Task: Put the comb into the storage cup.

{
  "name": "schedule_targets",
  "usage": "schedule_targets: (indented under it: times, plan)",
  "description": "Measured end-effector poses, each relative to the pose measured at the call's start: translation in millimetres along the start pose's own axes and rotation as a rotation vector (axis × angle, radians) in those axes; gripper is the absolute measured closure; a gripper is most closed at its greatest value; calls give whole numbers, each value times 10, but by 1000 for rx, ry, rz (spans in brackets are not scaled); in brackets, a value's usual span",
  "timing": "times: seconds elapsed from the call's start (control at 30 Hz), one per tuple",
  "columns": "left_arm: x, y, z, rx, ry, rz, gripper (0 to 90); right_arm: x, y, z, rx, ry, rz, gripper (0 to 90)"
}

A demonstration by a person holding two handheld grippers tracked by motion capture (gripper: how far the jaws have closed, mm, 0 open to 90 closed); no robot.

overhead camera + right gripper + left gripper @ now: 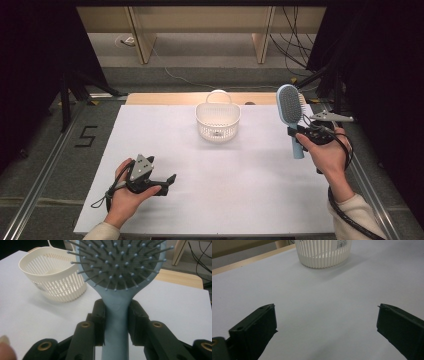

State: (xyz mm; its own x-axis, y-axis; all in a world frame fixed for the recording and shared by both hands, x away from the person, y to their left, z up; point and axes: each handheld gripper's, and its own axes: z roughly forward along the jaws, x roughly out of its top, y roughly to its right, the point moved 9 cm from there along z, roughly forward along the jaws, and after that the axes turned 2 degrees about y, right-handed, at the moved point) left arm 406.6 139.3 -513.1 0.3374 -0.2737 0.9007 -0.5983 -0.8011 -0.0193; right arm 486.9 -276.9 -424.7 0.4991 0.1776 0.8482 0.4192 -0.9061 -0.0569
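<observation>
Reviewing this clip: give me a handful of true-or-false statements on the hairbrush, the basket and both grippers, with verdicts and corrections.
1. The right gripper is clamped on the handle of the light blue plastic hairbrush. True.
2. The hairbrush lies inside the white slatted plastic basket. False: it is held upright in the air, to the right of the basket in the high view.
3. The left gripper holds nothing, with its jaws spread wide. True.
4. The basket has tipped onto its side. False: it stands upright on the white table.
5. The left gripper touches the basket. False: it rests well short of it, near the table's front left.
</observation>
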Motion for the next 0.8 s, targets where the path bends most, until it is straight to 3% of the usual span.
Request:
schedule_targets:
  times: [0.8]
  plan:
    - [2, 1, 2, 1, -1, 3, 23, 160, -52, 23, 1, 64, 0, 708]
